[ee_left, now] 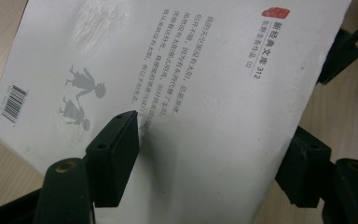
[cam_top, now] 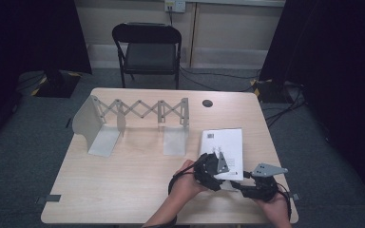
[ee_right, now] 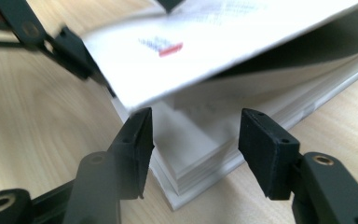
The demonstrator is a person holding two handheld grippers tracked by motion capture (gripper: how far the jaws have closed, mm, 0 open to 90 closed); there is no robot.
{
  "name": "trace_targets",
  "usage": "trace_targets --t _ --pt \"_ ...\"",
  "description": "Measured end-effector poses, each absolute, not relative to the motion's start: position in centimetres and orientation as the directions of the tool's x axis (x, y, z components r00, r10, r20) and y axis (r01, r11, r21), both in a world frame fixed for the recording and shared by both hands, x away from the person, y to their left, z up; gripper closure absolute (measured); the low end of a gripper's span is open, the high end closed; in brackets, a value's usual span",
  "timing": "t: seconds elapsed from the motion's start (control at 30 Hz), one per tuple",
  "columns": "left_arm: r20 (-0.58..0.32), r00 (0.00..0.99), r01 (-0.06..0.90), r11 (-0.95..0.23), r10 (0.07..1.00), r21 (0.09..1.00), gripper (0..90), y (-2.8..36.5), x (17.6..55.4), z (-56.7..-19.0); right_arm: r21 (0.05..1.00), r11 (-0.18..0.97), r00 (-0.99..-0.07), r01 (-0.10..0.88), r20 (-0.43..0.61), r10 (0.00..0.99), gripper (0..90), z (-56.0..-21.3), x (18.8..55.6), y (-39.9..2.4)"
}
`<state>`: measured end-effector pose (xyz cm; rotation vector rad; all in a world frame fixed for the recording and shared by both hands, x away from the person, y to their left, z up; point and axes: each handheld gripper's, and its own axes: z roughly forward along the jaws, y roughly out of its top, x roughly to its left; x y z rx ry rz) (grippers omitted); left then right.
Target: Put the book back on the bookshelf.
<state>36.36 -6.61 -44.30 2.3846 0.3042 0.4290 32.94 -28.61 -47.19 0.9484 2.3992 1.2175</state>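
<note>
A white paperback book (cam_top: 223,142) lies on the wooden table (cam_top: 123,190) at the right. It has a barcode and printed text on the upturned cover (ee_left: 191,70). My left gripper (cam_top: 218,156) reaches onto the book's near end. One pad (ee_left: 116,154) rests on top of the cover, the other jaw sits at the cover's edge, and the gripper (ee_left: 212,154) is shut on the cover. The cover (ee_right: 214,56) is raised off the page block (ee_right: 200,158). My right gripper (cam_top: 237,183) is at the book's near right corner. It (ee_right: 198,140) stands open, with that corner between its pads, untouched.
A grey metal expanding bookend rack (cam_top: 133,118) stands on the far left half of the table. A small round dark spot (cam_top: 207,103) marks the tabletop near the far edge. A black folding chair (cam_top: 147,47) stands beyond the table, and cables run over the floor at the right.
</note>
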Motion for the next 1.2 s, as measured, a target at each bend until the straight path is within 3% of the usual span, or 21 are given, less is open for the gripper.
trace_targets --t 0.33,0.53,0.67,0.97,1.03,1.1,1.2 --pt "0.224 0.92 0.09 -0.729 0.321 0.679 29.9 -6.4 36.4 -44.3 0.802 0.428 -0.699 0.416 -0.019 0.715 49.3 -46.5 33.5 -28.2" --pt "0.23 0.917 0.093 -0.735 0.326 0.672 23.3 -6.9 36.7 -44.6 0.814 0.4 -0.69 0.421 0.001 0.724 49.2 -46.4 33.4 -28.2" --pt "0.28 0.9 0.072 -0.746 0.335 0.662 14.5 -7.5 36.7 -45.1 0.821 0.374 -0.685 0.431 0.029 0.728 49.3 -46.3 33.5 -28.2" --pt "0.331 0.883 0.03 -0.743 0.334 0.669 17.8 -7.4 37.1 -45.5 0.826 0.344 -0.68 0.447 0.063 0.73 49.3 -46.3 33.6 -28.3" --pt "0.364 0.88 -0.013 -0.752 0.304 0.659 23.2 -7.3 36.8 -45.2 0.828 0.337 -0.681 0.448 0.071 0.729 49.0 -46.4 33.7 -28.3" --pt "0.396 0.871 -0.042 -0.758 0.292 0.651 34.3 -7.3 36.3 -45.0 0.837 0.326 -0.682 0.439 0.075 0.727 41.2 -46.2 33.7 -28.4" --pt "0.395 0.866 -0.041 -0.744 0.306 0.667 37.6 -7.0 36.1 -44.5 0.836 0.356 -0.669 0.417 0.017 0.743 34.3 -46.3 33.6 -28.8"
